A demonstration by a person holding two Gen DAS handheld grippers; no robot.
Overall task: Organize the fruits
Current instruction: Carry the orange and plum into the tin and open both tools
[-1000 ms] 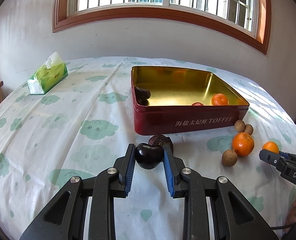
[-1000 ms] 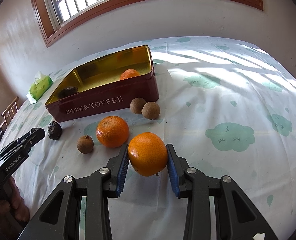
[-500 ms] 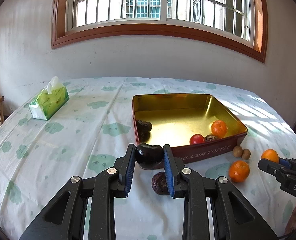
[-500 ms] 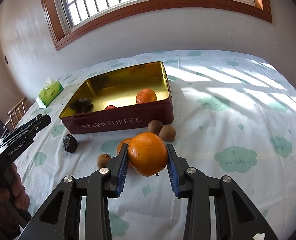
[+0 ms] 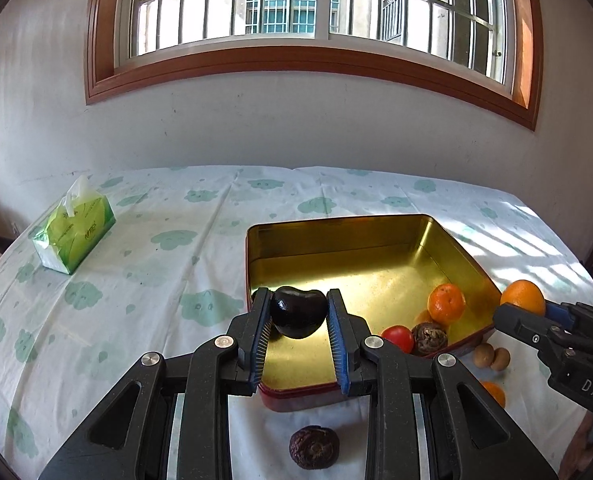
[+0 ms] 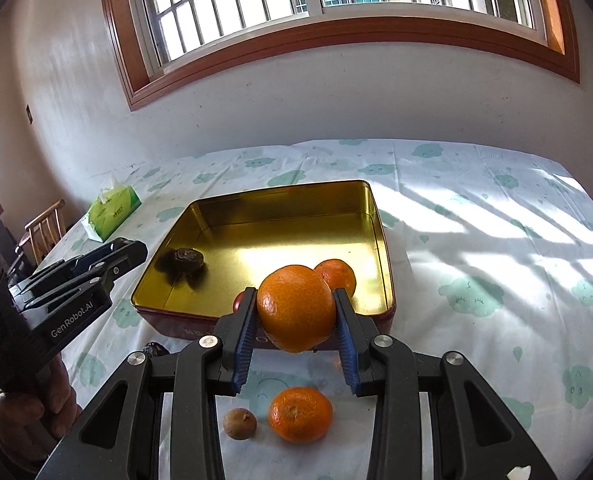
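1. Above the near left corner of the tin [image 5: 448, 236], the left gripper [image 5: 298, 314] is clamping a dark glossy fruit [image 5: 297, 311] between its blue pads, and the fruit is hanging clear of the gold floor.
2. At the 3 o'clock edge of the left wrist view, the right gripper [image 6: 295, 309] is clenching a large orange [image 6: 295, 307]; in its own view that orange is hovering over the tin's near wall, at about 6 o'clock of the tin.
3. Judgement: the step in hand is carrying both fruits over the rim for release. Each gripper is best lowering close to the floor before letting go, since both fruits are round and likely to roll.
4. Judgement: the right hand is best aiming at bare floor toward 12 o'clock, clear of the small orange [image 6: 335, 276] already lying inside; the left is best avoiding the wrinkled dark fruit [image 6: 186, 258] by the left wall.
5. Inside the tin, a red fruit [image 5: 397, 338] and a brown wrinkled one [image 5: 429, 337] are also lying near the front wall.
6. On the cloth at 6 o'clock of the tin, an orange [image 6: 300, 414], a small brown fruit [image 6: 239, 423] and a shrivelled dark fruit [image 5: 314, 446] are waiting, not yet sorted.
7. The dark glossy fruit is looking smooth, near black and heart-shaped; the large orange is bright with pitted peel.
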